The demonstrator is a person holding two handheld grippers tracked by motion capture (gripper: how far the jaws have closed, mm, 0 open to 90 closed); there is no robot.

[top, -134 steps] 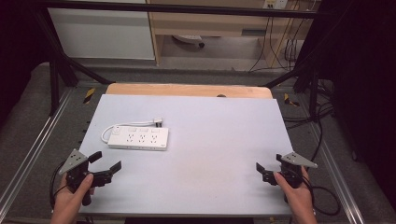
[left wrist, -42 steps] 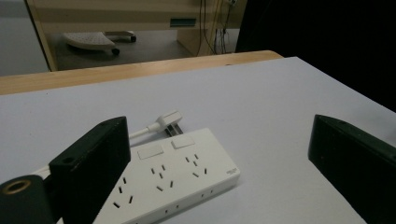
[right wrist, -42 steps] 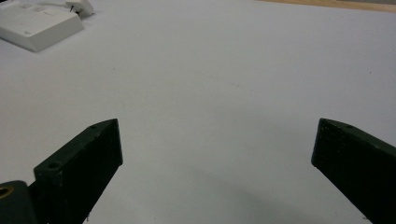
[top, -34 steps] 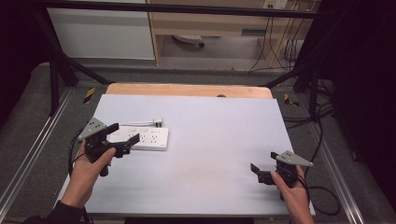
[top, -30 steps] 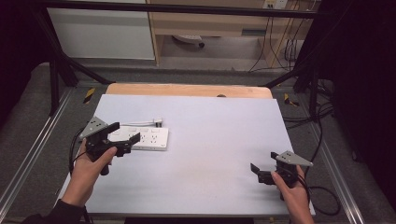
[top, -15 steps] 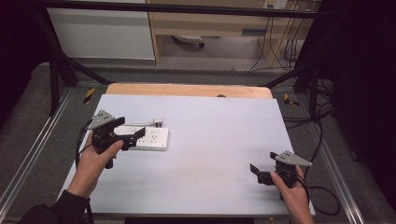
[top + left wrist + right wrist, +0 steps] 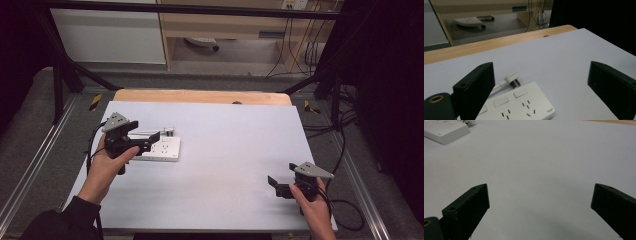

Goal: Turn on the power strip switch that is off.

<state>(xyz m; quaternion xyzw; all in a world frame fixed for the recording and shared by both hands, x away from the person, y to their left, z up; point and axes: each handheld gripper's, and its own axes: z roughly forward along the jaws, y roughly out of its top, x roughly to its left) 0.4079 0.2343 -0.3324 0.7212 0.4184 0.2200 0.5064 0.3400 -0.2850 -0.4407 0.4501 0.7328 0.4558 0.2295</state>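
Left gripper (image 7: 146, 138) moved forward over power strip (image 7: 161, 150), fingers released, right gripper (image 7: 278, 185) unmoved, fingers released

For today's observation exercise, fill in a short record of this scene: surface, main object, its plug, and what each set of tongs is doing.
surface: white tabletop with a wooden strip along its far edge
main object: white power strip lying flat, sockets up
plug: white plug resting on the table just beyond the strip, not plugged in
left tongs: left tongs open, above the near end of the strip, holding nothing
right tongs: right tongs open, over bare table, far from the strip
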